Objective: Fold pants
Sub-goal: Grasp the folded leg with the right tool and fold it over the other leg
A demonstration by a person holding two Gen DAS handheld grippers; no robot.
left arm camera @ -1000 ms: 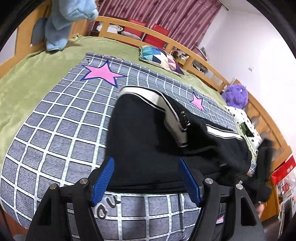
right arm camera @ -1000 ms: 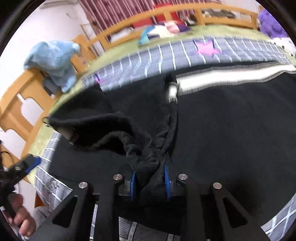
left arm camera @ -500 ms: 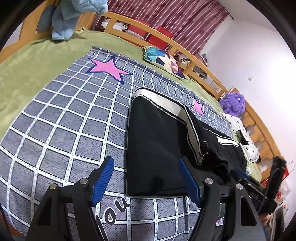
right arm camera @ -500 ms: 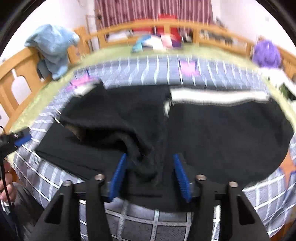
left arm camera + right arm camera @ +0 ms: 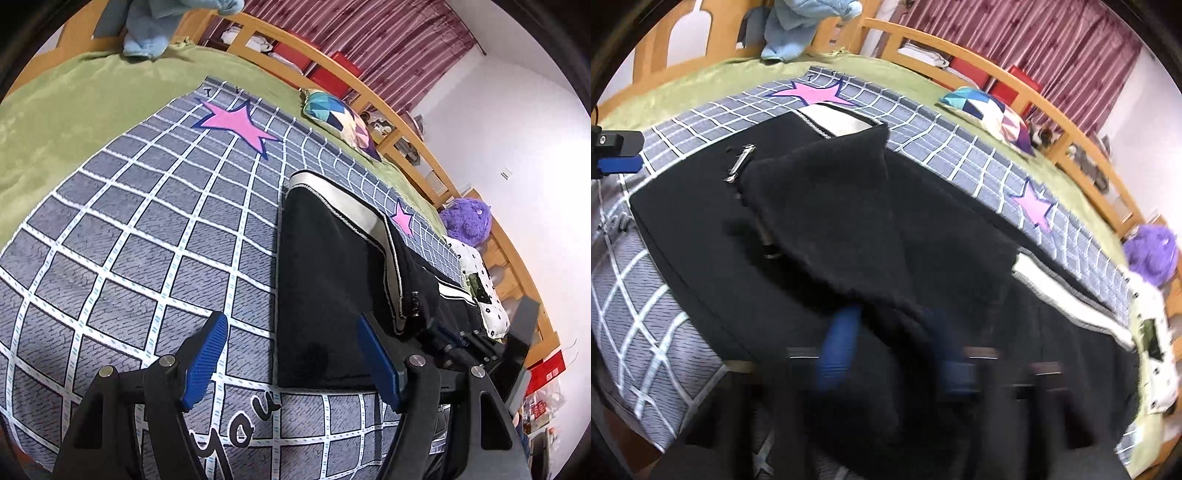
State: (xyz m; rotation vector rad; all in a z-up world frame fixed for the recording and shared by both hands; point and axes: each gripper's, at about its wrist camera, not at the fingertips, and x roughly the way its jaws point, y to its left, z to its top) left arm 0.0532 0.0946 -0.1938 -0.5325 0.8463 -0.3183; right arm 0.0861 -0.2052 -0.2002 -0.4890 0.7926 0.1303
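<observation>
The pants (image 5: 325, 295) are matt black cloth, fuzzy on the flap at the centre of the right wrist view, with a smooth pale band (image 5: 343, 201) and a shiny metal clasp (image 5: 740, 162). The checked blanket (image 5: 147, 221) is matt woven cloth over a velvety green sheet (image 5: 74, 122). The bed rail (image 5: 369, 96), upper right, is smooth varnished wood. The left gripper's fingers (image 5: 205, 363) carry ribbed blue pads on matt black plastic.

Both wrist views overlook the bed (image 5: 110, 206) closely.

Grid blanket (image 5: 147, 229) with pink stars, patchwork cushion (image 5: 340, 118), purple plush (image 5: 467, 221)
</observation>
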